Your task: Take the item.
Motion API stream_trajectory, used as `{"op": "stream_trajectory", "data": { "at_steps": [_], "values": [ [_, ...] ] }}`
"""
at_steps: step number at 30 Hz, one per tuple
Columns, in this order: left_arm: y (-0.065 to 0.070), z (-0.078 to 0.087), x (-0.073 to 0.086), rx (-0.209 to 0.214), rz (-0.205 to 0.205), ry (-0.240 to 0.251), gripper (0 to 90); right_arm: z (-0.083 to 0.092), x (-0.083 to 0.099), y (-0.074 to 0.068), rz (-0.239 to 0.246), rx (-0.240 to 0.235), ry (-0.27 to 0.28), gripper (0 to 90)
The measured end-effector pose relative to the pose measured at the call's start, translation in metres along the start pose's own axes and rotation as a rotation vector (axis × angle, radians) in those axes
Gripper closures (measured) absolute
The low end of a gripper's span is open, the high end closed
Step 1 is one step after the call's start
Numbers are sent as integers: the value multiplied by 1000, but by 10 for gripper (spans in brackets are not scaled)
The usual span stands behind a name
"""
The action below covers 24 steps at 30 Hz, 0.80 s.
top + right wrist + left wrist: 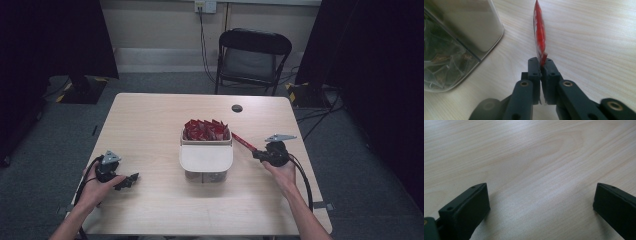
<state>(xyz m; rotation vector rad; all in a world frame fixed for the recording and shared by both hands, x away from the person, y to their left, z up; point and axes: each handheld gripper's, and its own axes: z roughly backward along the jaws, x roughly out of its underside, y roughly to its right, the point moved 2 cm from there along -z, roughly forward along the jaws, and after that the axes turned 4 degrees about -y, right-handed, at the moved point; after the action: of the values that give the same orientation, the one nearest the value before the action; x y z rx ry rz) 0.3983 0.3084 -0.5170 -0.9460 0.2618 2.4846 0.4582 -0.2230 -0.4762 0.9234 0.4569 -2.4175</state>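
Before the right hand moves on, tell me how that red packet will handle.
The red packet looks thin and light; it probably stays fairly stiff, since it stands straight out from the right gripper, whose jaws pinch only its end. Its glossy film may be slippery, so it could slide out.

In the right gripper view, the clear container [456,47] is cut off by the left and top edges of the frame, and what lies behind its wall is too blurred to name. The red packet [540,35] runs out past the top edge, its print unreadable edge-on. In the high view, the red packets [205,129] in the upper tray are too small to count. In the left gripper view, the lower corners crop both black jaws.
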Motion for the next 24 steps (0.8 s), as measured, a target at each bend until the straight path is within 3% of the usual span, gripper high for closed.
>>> {"op": "stream_trajectory", "data": {
  "at_steps": [6,14,24],
  "values": [
    [0,0,0,0,0,0,0,-2,1,1,-6,22,-13,730],
    [0,0,0,0,0,0,0,3,-3,1,-36,36,25,417],
    [0,0,0,0,0,0,0,26,-2,5,-90,60,61,224]
  ]
}}
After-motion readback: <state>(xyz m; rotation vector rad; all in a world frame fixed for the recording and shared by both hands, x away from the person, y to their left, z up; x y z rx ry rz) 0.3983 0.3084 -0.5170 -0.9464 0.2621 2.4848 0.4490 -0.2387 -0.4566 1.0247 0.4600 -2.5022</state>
